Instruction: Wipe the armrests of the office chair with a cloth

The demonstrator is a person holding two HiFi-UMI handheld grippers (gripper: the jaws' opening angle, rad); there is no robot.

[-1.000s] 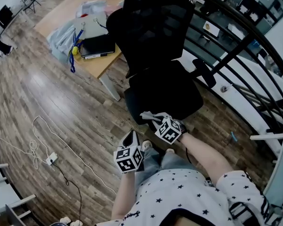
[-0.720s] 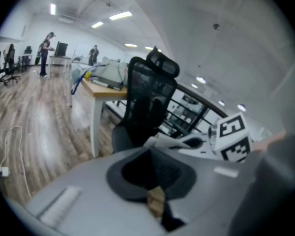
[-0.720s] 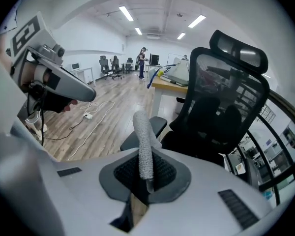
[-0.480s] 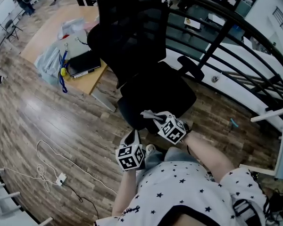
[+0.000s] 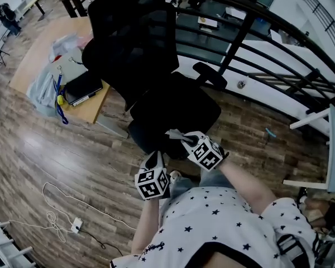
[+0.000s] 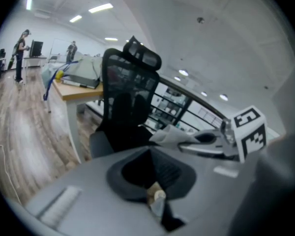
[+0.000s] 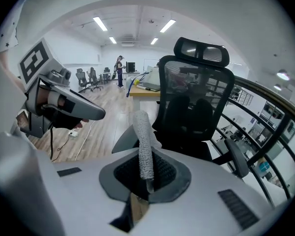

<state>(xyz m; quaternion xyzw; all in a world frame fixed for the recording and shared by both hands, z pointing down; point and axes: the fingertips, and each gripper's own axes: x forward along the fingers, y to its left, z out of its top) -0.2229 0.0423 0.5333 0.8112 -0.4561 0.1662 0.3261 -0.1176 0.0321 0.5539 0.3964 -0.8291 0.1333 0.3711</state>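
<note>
Cloth (image 7: 144, 149) of grey, nubbly weave stands up as a rolled strip from the right gripper (image 5: 182, 139), whose jaws are pinched tight on its lower end. In the head view it hangs over the near edge of the office chair (image 5: 135, 48), a black one with a mesh back, a headrest and a rounded padded seat. The cloth is well short of the chair's long, smooth black armrest (image 5: 210, 75), which juts out on the right. The left gripper (image 5: 155, 162) hovers just to the left and nearer, jaws closed together with nothing between them. Far left is a pale wooden desk (image 5: 34, 57) with crinkled plastic bags, on a plank floor where a thin white cable (image 5: 54, 219) lies. A black metal railing (image 5: 241, 31) curves behind the chair.
</note>
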